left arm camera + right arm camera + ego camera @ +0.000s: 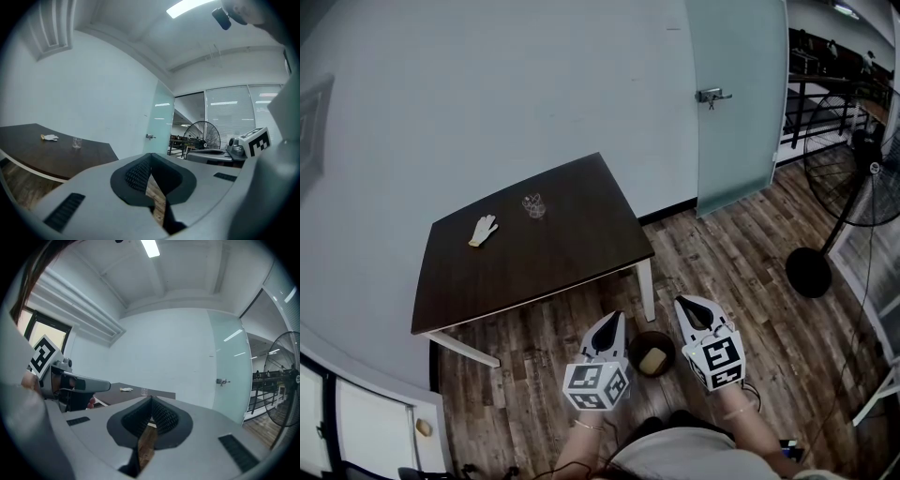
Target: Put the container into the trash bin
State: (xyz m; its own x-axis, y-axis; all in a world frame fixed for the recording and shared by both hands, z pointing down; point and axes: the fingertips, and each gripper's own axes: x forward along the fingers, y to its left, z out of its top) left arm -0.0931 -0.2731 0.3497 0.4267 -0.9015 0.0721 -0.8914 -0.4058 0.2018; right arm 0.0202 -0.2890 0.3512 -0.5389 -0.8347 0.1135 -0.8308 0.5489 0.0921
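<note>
Glass, clear and small: the container (533,205) stands upright on the dark table (572,253), mouth up, long axis vertical, near a pale glove (484,229) (well apart from both grippers). Down on the floor, the round trash bin (635,349) sits between the left gripper (612,323) and right gripper (689,305), each pinched together on nothing. A tan lump (652,361) lies inside the bin.

Each hand carries a pale grey, wedge-shaped tool: the left gripper (616,319) and the right gripper (682,302) both taper to dark tips. Each bears a white cube (596,386) printed with black square markers. Black ribbed pads (137,174) line the jaws, and dark slotted grilles (65,211) mark the shell. The person wears a light grey top (675,457) and a thin bracelet (589,427).
</note>
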